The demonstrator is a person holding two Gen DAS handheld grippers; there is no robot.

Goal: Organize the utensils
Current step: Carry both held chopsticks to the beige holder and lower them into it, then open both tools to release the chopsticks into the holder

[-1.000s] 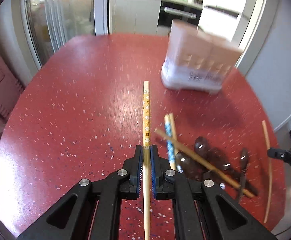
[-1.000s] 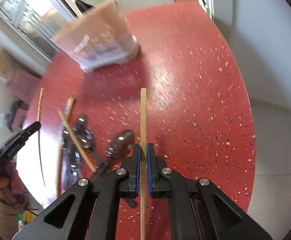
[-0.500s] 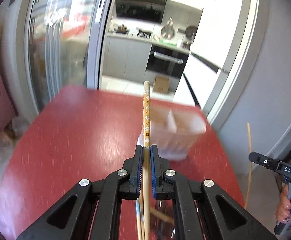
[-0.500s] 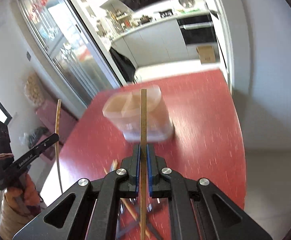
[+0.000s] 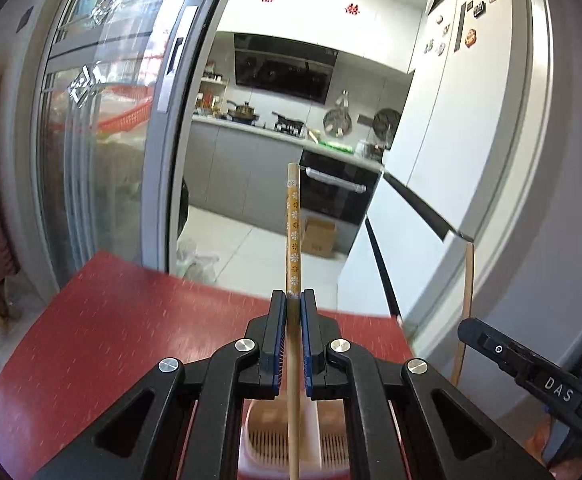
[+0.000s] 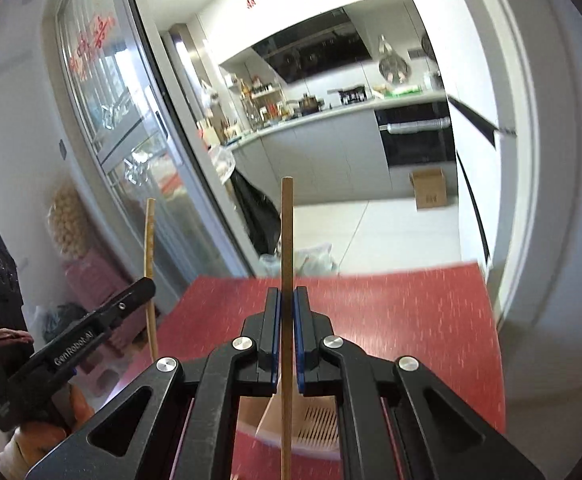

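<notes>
Risk is the first thing to read from the left wrist view: the left tongs (image 5: 289, 300) are clenched on a flower-patterned chopstick (image 5: 293, 232), which stands long above the pads and passes down between them toward the pink holder (image 5: 331, 440) on the red surface (image 5: 131, 320). I judge that the stick could turn in such a thin grip, or its lower tip could hit the middle wall of the holder instead of falling into a compartment, because the tip itself is hidden behind the tongs. This view also shows the slotted floor of two compartments, and at the right edge the right tongs (image 5: 467, 332) with a plain stick rising from them. The right wrist view shows the right tongs clenched on that plain wooden chopstick (image 6: 287, 240), with the holder below seen at an angle, so that only one slotted compartment is clear. Here the danger, in my judgement, is that both sticks go down near the same holder and the two tools or the two sticks could knock each other. Only this view shows the left tongs from the side, at the left edge, and a hand (image 6: 31, 444) under them; only the other view shows the flower pattern clearly. The remaining utensils appear in neither view.
</notes>
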